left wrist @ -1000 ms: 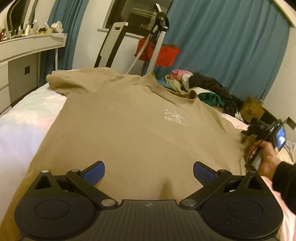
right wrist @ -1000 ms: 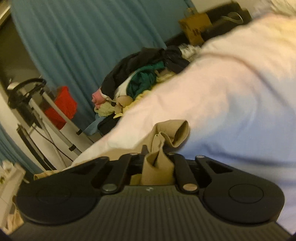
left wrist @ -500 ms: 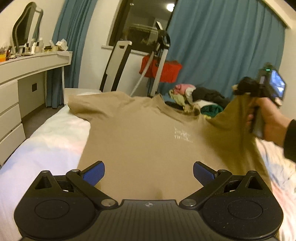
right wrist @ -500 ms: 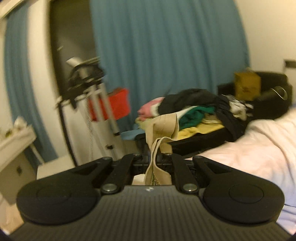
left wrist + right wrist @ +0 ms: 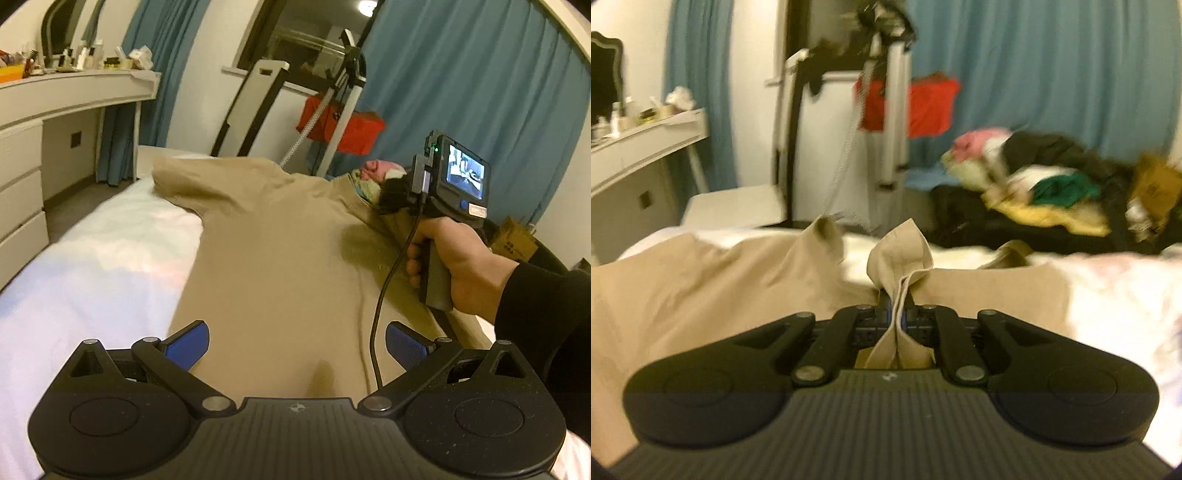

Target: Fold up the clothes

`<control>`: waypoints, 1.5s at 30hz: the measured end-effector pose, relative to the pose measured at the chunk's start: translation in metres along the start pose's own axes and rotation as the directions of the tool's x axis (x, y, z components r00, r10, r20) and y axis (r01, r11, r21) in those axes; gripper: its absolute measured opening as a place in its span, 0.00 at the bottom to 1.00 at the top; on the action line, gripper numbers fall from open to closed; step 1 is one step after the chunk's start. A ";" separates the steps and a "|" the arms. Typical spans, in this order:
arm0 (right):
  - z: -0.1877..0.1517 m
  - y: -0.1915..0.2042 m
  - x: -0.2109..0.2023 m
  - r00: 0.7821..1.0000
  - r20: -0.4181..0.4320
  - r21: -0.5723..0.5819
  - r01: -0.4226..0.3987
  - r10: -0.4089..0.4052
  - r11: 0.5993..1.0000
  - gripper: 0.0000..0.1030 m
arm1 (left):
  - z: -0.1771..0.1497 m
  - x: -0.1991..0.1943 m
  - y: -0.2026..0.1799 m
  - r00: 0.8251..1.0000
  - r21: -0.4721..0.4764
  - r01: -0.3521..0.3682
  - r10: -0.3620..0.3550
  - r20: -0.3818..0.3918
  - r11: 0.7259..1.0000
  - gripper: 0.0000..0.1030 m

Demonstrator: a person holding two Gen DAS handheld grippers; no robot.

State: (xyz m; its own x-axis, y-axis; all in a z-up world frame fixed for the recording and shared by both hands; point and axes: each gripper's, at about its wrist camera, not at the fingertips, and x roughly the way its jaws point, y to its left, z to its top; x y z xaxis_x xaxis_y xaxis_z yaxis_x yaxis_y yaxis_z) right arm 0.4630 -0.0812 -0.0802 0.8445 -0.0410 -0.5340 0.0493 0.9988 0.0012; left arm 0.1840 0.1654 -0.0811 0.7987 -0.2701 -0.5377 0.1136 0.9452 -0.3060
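Note:
A tan T-shirt (image 5: 280, 243) lies spread on the white bed (image 5: 92, 258), its left sleeve flat toward the far left. My left gripper (image 5: 297, 345) hovers open over the shirt's lower part, blue pads wide apart, nothing between them. A hand holds my right gripper (image 5: 391, 195) over the shirt's right shoulder near the collar. In the right wrist view the right gripper (image 5: 899, 314) is shut on a bunched fold of the tan T-shirt (image 5: 901, 254), the right sleeve, carried over the shirt body.
A pile of mixed clothes (image 5: 1034, 177) sits beyond the bed's far edge. A white dresser (image 5: 44, 122) stands at the left. A treadmill and a stand with a red bag (image 5: 340, 125) are in front of blue curtains. A cardboard box (image 5: 517, 243) is at the right.
The right gripper, holding the sleeve, has lifted off the bed at the right and swung left over the shirt toward the collar. The left gripper stays open above the hem.

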 end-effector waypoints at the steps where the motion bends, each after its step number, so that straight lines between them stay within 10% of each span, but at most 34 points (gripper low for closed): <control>1: 0.000 -0.001 0.004 0.999 -0.028 0.009 -0.040 0.041 0.999 0.12 | -0.001 0.002 0.000 1.000 0.005 -0.002 0.002 0.000 1.000 0.99; 2: 0.001 -0.002 0.006 0.995 -0.062 0.009 -0.078 0.078 0.997 0.20 | -0.001 0.003 0.000 1.000 0.009 -0.004 0.004 0.000 1.000 0.99; 4: 0.001 -0.004 -0.012 0.991 -0.052 0.003 -0.127 0.127 0.992 0.80 | -0.002 0.005 -0.001 1.000 0.008 -0.010 0.010 -0.003 1.000 0.99; 5: 0.001 -0.005 -0.020 0.987 -0.046 -0.001 -0.151 0.151 0.988 0.89 | -0.002 0.006 -0.001 1.000 0.008 -0.013 0.013 -0.005 1.000 0.99; 16: -0.057 -0.082 -0.242 0.951 0.069 0.158 -0.309 0.302 0.938 0.90 | -0.023 -0.008 -0.039 1.000 0.104 -0.006 0.009 -0.021 0.995 0.99; 24: -0.151 -0.157 -0.353 0.975 0.026 0.297 -0.219 0.222 0.929 0.90 | -0.055 -0.015 -0.095 0.995 0.215 0.001 0.021 -0.100 0.977 0.97; 35: -0.170 -0.248 -0.405 0.977 0.184 0.384 -0.171 0.106 0.907 0.90 | -0.090 -0.039 -0.178 0.974 0.227 0.057 -0.004 -0.227 0.972 0.77; 45: -0.193 -0.307 -0.393 0.979 0.189 0.555 -0.168 0.073 0.815 0.90 | -0.143 -0.028 -0.325 0.895 0.258 0.327 -0.210 -0.394 0.909 0.62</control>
State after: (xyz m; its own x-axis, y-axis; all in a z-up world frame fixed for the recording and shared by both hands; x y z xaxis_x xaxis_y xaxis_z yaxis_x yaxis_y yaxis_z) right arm 0.0133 -0.3666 -0.0343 0.9314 0.0276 -0.3630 0.1943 0.8054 0.5599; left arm 0.0402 -0.1604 -0.0792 0.4580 -0.5125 -0.7264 0.5167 0.8184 -0.2516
